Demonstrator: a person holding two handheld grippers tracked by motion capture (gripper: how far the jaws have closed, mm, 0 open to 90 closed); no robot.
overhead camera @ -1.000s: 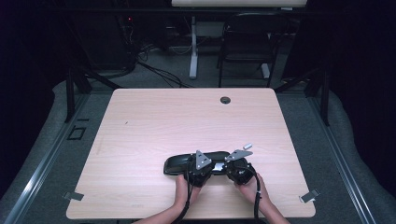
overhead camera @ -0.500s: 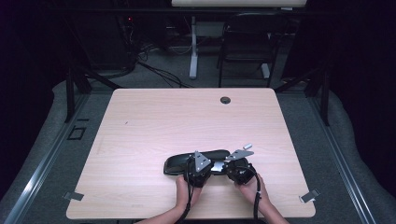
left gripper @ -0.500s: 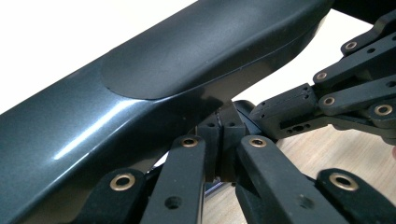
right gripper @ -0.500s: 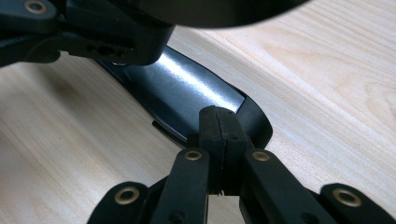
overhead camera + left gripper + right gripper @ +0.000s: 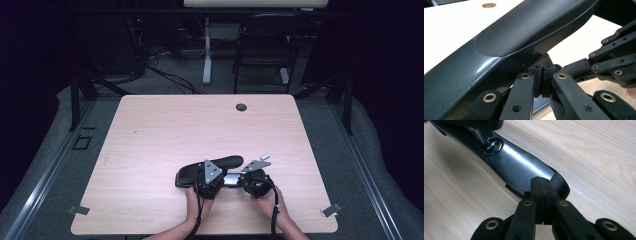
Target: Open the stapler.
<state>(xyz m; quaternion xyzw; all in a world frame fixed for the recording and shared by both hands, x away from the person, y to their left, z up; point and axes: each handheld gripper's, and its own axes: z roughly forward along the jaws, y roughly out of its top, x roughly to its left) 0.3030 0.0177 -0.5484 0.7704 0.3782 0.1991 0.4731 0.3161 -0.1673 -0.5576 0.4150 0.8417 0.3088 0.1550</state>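
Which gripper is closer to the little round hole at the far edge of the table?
Left, but barely. The left gripper sits slightly farther up the table toward the round hole; the right gripper is a bit nearer the person, both far from it.

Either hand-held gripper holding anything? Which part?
Both grip a black stapler: left hand-held gripper under its top arm, right hand-held gripper on the base's end.

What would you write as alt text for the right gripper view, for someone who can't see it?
The right gripper, its black jaws closed together, pinches the rounded end of a glossy black curved part lying on a light wooden table. A round silver fastener sits on the part farther along.
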